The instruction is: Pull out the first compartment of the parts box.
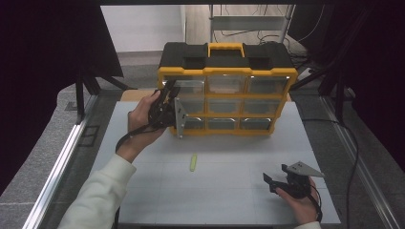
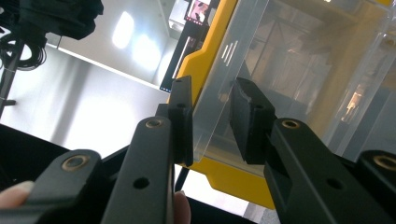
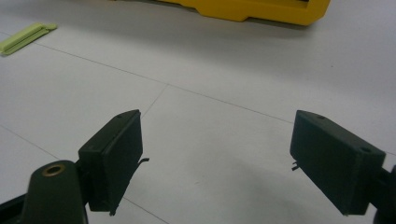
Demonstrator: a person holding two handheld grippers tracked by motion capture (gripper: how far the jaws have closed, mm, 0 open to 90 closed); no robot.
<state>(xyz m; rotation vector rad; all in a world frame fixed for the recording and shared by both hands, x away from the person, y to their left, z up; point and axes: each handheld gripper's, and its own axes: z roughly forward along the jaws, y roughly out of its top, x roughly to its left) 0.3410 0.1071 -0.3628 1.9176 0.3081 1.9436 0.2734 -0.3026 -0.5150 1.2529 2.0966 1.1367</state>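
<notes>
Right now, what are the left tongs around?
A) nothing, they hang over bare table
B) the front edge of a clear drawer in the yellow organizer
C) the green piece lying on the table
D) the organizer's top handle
B: in the left gripper view the left tongs straddle the front edge of a clear drawer of the yellow organizer, while the green piece lies apart on the table.

Dark-draped bay, white table
Black curtains both sides; grey floor; pale wall behind; metal rack; cables.
</notes>
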